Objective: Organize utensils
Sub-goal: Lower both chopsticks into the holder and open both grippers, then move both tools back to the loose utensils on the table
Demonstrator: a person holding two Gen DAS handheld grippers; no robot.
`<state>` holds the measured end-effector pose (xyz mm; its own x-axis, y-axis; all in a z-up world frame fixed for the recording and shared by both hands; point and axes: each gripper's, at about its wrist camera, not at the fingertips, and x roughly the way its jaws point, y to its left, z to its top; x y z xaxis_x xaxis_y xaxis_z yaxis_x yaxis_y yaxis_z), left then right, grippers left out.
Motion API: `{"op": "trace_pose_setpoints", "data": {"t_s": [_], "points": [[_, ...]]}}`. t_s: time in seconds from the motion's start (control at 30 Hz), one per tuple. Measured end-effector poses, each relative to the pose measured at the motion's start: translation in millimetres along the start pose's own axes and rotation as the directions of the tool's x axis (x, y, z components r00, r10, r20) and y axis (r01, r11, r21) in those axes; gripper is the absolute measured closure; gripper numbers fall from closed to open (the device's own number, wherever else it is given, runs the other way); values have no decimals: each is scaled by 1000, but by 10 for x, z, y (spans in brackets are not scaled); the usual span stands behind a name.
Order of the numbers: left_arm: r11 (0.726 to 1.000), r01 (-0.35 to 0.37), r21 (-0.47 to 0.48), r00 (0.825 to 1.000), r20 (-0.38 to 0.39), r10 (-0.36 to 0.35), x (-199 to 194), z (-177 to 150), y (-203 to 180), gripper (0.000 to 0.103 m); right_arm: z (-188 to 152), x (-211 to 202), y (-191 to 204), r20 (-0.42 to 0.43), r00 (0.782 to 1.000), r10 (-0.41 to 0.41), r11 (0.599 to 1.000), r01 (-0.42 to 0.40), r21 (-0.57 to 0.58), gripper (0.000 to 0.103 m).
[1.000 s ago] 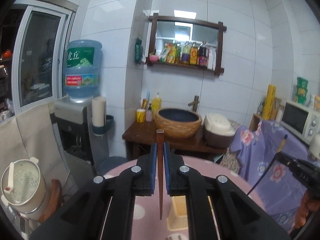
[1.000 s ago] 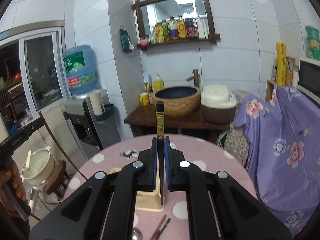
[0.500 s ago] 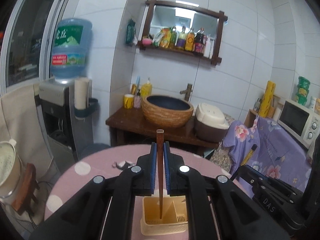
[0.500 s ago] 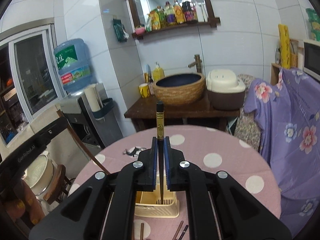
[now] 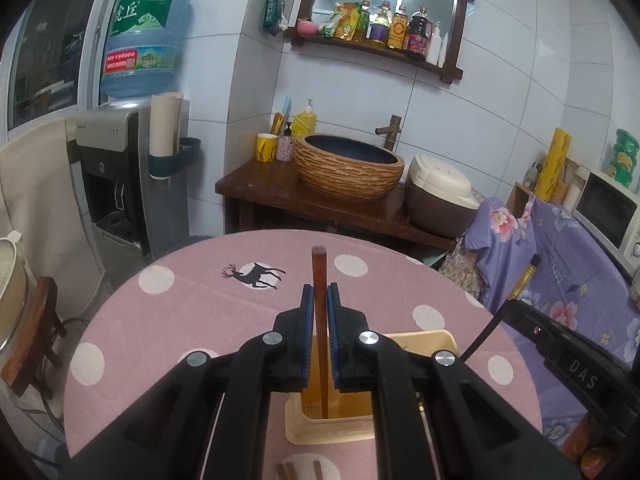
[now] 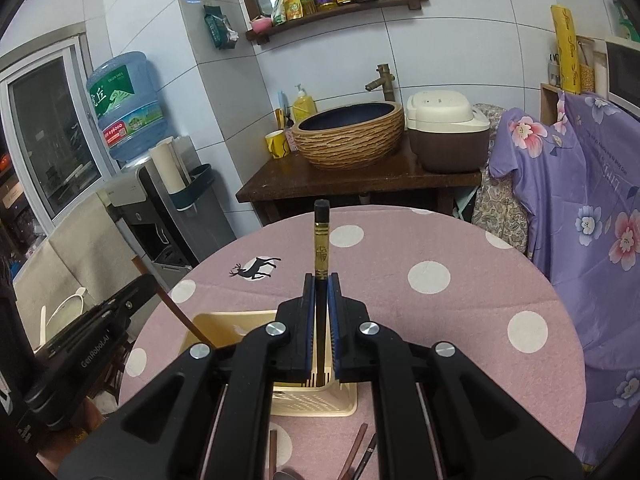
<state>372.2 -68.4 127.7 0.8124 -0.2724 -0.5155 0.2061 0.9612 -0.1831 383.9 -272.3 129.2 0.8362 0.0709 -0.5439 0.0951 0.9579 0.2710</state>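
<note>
Pink polka-dot tablecloth (image 5: 208, 320) underneath, loose chopsticks (image 6: 358, 454) near the cream plastic utensil basket (image 6: 224, 320). Left gripper (image 5: 319, 300) clamped on reddish-brown wooden chopstick (image 5: 319, 276), tip seemingly inside basket; right gripper (image 6: 321, 288) clamped on black gold-banded chopstick (image 6: 321, 240), likewise over basket.

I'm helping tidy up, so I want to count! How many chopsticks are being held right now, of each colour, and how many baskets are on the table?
Brown chopstick: 1
Black chopstick with gold band: 1
Cream basket: 1
Total: 3
</note>
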Motion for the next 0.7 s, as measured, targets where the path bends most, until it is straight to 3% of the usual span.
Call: {"op": "trace_pose_setpoints", "data": {"t_s": [0.2, 0.27, 0.33, 0.37, 0.5, 0.7], "points": [[1000, -3, -10, 1000, 7, 3, -11, -25, 25, 94, -58, -32, 1, 40, 999, -9, 1000, 10, -25, 95], [1000, -7, -2, 1000, 22, 7, -62, -43, 21, 82, -95, -70, 17, 59, 998, -10, 999, 13, -43, 90], [1000, -10, -5, 999, 52, 10, -149, -70, 30, 45, -134, -139, 19, 82, 997, -4, 999, 8, -52, 77], [1000, -7, -11, 997, 74, 8, -220, -95, 51, 41, -157, -182, 12, 93, 996, 3, 999, 2, -54, 71], [1000, -3, -10, 995, 103, 4, -425, -212, 136, 26, -310, -376, -10, 128, 992, -15, 996, 26, -85, 63], [999, -9, 32, 998, 55, 7, -631, -602, 263, 6, -656, -537, -57, 93, 996, -13, 989, 27, -148, 51]]}}
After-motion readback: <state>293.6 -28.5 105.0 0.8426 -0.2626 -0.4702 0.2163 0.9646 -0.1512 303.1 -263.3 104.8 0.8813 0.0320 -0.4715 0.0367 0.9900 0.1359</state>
